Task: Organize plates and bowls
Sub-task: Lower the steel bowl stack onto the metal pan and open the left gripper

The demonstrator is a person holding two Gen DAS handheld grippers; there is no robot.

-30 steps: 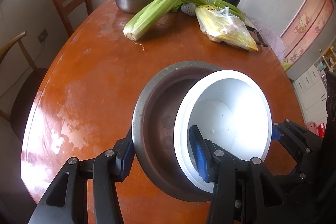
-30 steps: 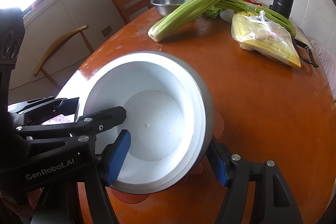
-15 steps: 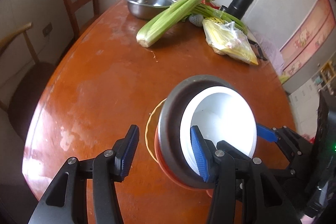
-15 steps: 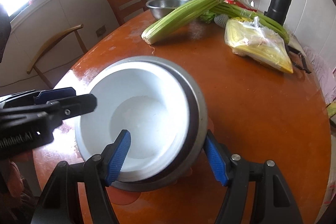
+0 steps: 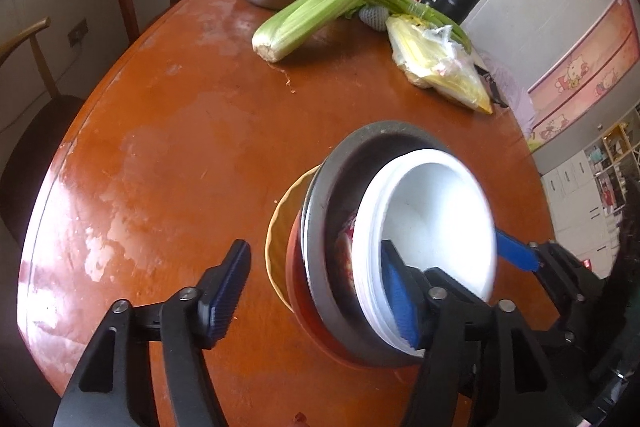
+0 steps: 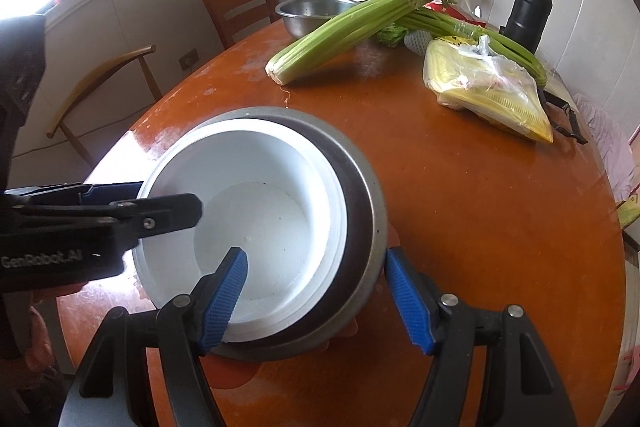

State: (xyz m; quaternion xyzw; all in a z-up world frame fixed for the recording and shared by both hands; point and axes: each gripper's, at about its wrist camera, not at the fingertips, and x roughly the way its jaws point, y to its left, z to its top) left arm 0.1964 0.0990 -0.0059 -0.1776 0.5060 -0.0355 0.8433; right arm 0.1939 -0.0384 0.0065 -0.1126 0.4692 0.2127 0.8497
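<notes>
My left gripper (image 5: 316, 291), jaws just opened, straddles bare table (image 5: 168, 155) and stack rim, gripping nothing; white bowl (image 6: 256, 219) nests in steel bowl (image 6: 366, 195) near table's near edge; my right gripper (image 6: 316, 301) clamps both rims, steadying stack

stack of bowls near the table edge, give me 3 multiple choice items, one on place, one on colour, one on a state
1. Where does the white bowl sit?
A. inside the grey metal bowl
B. beside the celery bunch
C. on the wooden chair

2. What colour is the flask by the wall?
A. red
B. black
C. white

3. How does the left gripper stand?
A. clamped on the celery
B. open, left finger clear of the stack
C. out of view

Key: 1 A, the white rim nests within the grey rim. 2 B, its body is black. 3 B, its jaws have just been opening, with a gap left of the stack.
</notes>
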